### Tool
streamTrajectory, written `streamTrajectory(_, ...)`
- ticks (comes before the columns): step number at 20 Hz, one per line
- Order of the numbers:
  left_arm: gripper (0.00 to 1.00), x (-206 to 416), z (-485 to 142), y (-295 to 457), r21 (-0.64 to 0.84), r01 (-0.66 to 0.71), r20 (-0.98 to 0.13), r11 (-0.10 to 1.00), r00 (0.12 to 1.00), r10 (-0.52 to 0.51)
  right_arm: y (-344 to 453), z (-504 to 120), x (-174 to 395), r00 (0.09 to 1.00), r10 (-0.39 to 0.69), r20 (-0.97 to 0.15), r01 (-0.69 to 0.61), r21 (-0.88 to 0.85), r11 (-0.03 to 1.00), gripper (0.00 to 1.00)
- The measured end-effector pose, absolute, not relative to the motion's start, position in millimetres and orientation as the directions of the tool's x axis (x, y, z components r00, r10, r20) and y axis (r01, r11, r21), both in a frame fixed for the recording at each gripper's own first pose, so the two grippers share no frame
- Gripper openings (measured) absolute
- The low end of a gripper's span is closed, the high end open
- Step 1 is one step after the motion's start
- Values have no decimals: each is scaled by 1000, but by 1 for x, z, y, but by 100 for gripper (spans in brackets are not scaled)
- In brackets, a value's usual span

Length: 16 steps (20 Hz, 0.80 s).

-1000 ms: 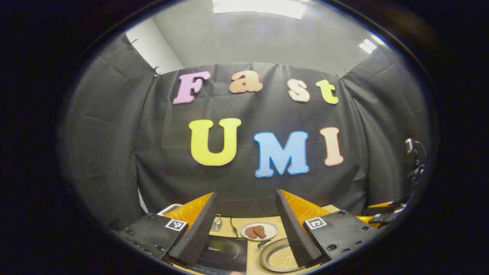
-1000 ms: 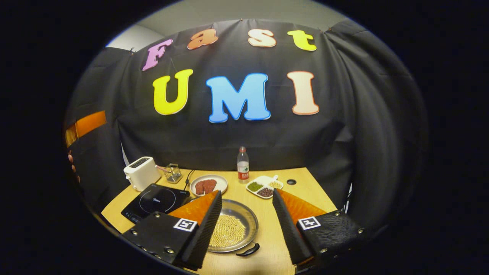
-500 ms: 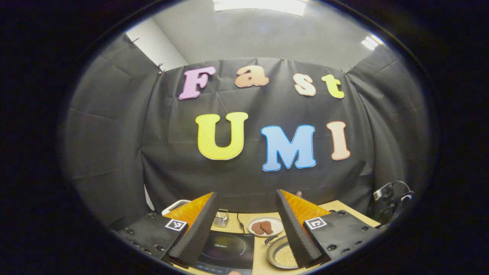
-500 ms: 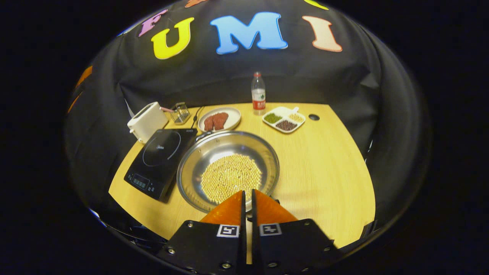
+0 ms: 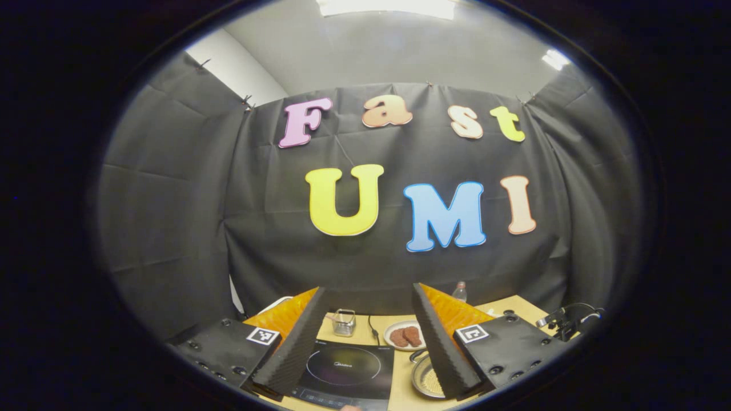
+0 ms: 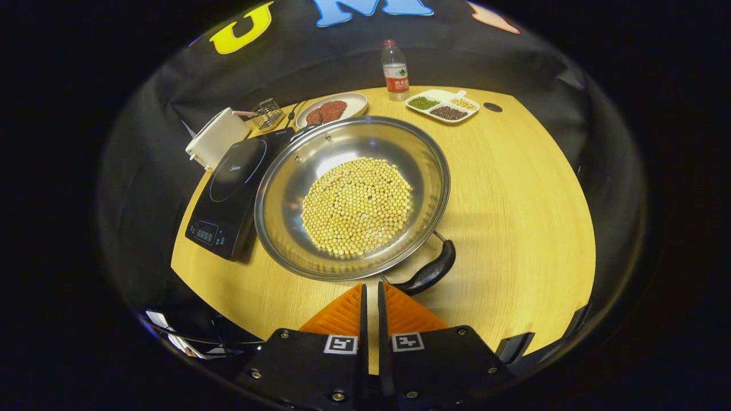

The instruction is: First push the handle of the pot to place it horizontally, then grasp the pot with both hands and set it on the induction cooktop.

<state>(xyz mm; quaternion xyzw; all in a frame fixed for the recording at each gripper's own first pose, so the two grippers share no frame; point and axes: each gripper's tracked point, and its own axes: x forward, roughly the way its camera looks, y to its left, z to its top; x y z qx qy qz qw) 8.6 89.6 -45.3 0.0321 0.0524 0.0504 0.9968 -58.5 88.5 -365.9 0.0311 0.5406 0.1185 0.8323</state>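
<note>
Right gripper [image 6: 370, 288] closed — beside pot handle [image 6: 428, 273]

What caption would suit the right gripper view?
Shut right gripper poised beside the pot handle, bean-filled pot next to the cooktop.

Hardly any print here is large enough to read.
The induction cooktop [image 6: 228, 188] carries a short pale word at the middle of its glass top and small marks along its control strip, all too small to make out. The bottle [image 6: 394, 68] at the back of the surface wears a red band with tiny print. Each finger base of the left tool [image 5: 368, 289] and right tool [image 6: 371, 285] bears a black-and-white square marker [image 6: 341, 344], a coded pattern without letters or digits.
</note>
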Motion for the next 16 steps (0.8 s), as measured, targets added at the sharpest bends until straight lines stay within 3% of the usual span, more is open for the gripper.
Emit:
streamTrajectory(5, 98, 4, -44, 92, 80, -114, -102, 990, 987, 122, 89, -381, -59, 348, 229, -909, -139, 192, 971, 8)
streamTrajectory(11, 94, 2, -44, 89, 85, -121, -106, 989, 986, 130, 80, -386, -47, 358, 217, -908, -97, 195, 976, 1)
streamTrajectory(16, 95, 2, -44, 80, 84, -111, -108, 990, 987, 120, 62, -387, -39, 369, 180, -912, -83, 161, 984, 1)
